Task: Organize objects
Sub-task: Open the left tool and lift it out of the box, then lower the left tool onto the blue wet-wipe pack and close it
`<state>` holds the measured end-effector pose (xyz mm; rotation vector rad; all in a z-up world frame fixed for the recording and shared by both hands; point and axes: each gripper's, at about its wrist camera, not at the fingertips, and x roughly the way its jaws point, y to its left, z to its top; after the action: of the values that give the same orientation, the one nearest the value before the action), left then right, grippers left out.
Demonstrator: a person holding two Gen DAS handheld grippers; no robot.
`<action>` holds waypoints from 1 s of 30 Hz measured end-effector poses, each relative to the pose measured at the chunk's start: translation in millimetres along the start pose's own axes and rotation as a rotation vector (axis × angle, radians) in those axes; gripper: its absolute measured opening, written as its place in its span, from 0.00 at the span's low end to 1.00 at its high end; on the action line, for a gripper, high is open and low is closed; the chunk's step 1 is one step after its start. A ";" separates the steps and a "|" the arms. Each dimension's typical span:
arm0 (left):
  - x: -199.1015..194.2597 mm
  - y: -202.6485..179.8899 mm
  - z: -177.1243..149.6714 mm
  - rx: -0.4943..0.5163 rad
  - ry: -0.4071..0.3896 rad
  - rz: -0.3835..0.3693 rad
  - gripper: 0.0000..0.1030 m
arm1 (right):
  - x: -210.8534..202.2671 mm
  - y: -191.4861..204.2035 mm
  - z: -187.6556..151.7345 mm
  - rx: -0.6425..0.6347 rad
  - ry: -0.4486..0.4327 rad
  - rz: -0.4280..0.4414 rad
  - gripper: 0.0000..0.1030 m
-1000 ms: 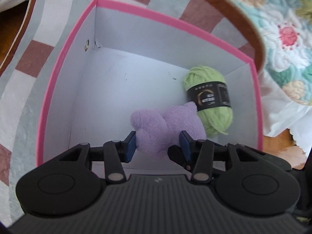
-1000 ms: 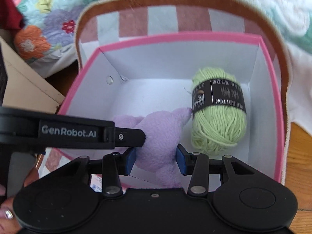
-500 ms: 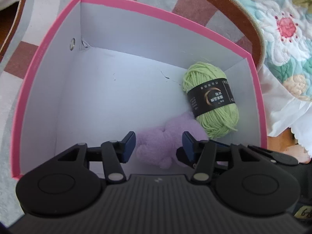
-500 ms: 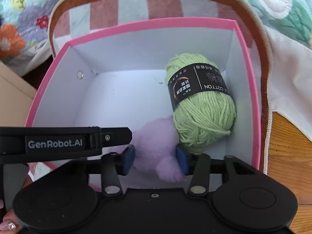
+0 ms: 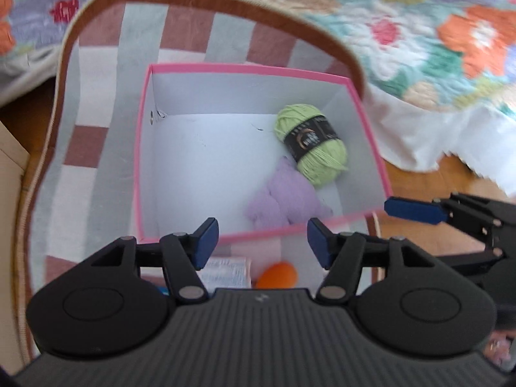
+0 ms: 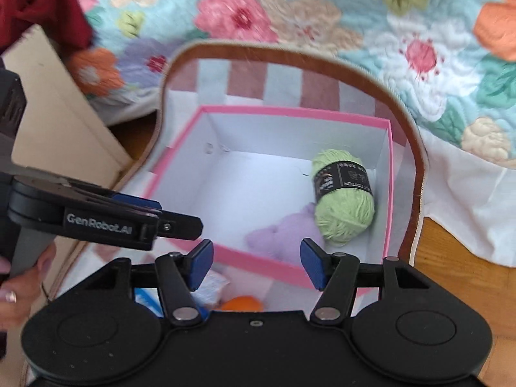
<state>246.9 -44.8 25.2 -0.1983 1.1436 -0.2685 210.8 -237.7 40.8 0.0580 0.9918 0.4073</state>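
Observation:
A pink-rimmed white box (image 5: 245, 70) (image 6: 290, 112) stands inside a checked bag. On its floor lie a lilac plush toy (image 5: 283, 198) (image 6: 283, 235) and, beside it, a green yarn ball (image 5: 314, 143) (image 6: 343, 200) with a black label. My left gripper (image 5: 262, 242) hangs above the box's near rim, its jaws opening with nothing between them. My right gripper (image 6: 256, 264) also hovers over the near rim, jaws opening and empty. In the left wrist view the right gripper's blue fingertip (image 5: 414, 210) shows at the right; in the right wrist view the left gripper's finger (image 6: 174, 225) shows at the left.
The checked bag (image 5: 96, 64) (image 6: 283, 80) with a brown zip edge surrounds the box. An orange ball (image 5: 277, 275) (image 6: 242, 303) and a small printed packet (image 5: 225, 272) lie in front of the box. A flowered quilt (image 6: 322, 16) lies behind, cardboard (image 6: 58, 103) at left, wooden floor (image 6: 458, 258) at right.
Both grippers let go of the lilac plush toy, which now lies on the box floor. Both have risen and drawn back above the near rim, with their jaws wider.

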 end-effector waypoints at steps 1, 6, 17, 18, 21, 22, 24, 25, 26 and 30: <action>-11.3 1.0 -2.0 0.009 0.011 -0.011 0.60 | -9.8 5.0 -0.9 0.002 -0.005 0.010 0.63; -64.1 5.0 -14.5 0.084 0.040 0.022 0.64 | -48.0 23.5 -10.3 0.067 0.004 0.104 0.63; -67.1 40.4 -56.8 0.089 0.110 0.050 0.67 | -38.0 66.6 -65.5 0.150 0.139 0.260 0.63; -61.0 45.1 -60.7 0.083 0.120 0.046 0.67 | -34.0 68.9 -70.1 0.156 0.142 0.263 0.63; -42.0 54.5 -71.1 0.099 0.140 0.053 0.67 | -15.0 70.1 -80.7 0.180 0.146 0.267 0.63; -36.3 56.9 -74.1 0.112 0.142 0.057 0.67 | -6.5 69.7 -84.4 0.190 0.154 0.265 0.63; -24.4 63.3 -78.9 0.127 0.147 0.055 0.67 | 7.7 69.0 -91.7 0.207 0.152 0.255 0.63; -19.6 66.6 -80.2 0.127 0.142 0.064 0.67 | 14.4 67.3 -94.0 0.215 0.150 0.249 0.63; -14.9 71.0 -81.4 0.120 0.137 0.070 0.67 | 21.2 66.4 -97.1 0.221 0.150 0.244 0.63; 4.5 85.7 -83.8 0.109 0.110 0.073 0.67 | 50.3 63.9 -108.6 0.236 0.159 0.201 0.63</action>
<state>181.3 33.7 -37.3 -0.0455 1.2392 -0.2793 125.9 -175.4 -44.7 0.3446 1.1932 0.4825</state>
